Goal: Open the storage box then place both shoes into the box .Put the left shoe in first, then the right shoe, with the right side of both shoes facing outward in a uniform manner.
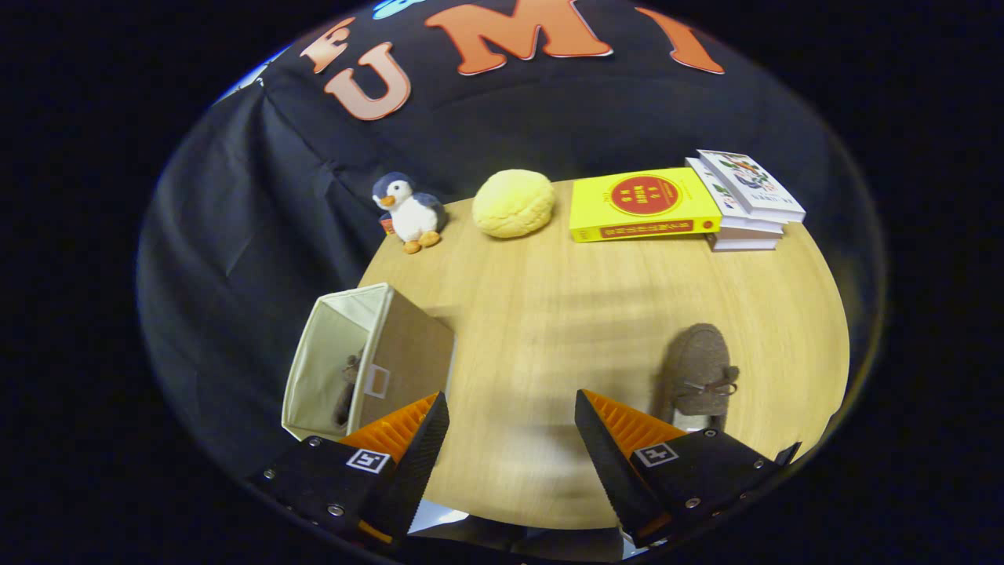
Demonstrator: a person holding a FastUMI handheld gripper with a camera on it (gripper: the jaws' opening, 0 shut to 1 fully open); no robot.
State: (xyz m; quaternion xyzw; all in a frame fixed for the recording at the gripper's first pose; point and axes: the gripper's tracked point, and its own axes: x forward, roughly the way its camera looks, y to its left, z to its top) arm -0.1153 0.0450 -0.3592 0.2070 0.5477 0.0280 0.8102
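Observation:
An open beige fabric storage box stands on the round wooden table, just ahead of my left finger. Inside it a brown shoe leans against the box's near wall, partly hidden. A second brown fuzzy shoe with a small bow lies on the table just beyond my right finger, its heel end hidden behind that finger. My gripper is open, held above bare table, with nothing between its fingers.
Along the table's far edge sit a plush penguin, a round yellow cushion, a yellow book and a small stack of white books. Black cloth hangs behind and to the left of the table.

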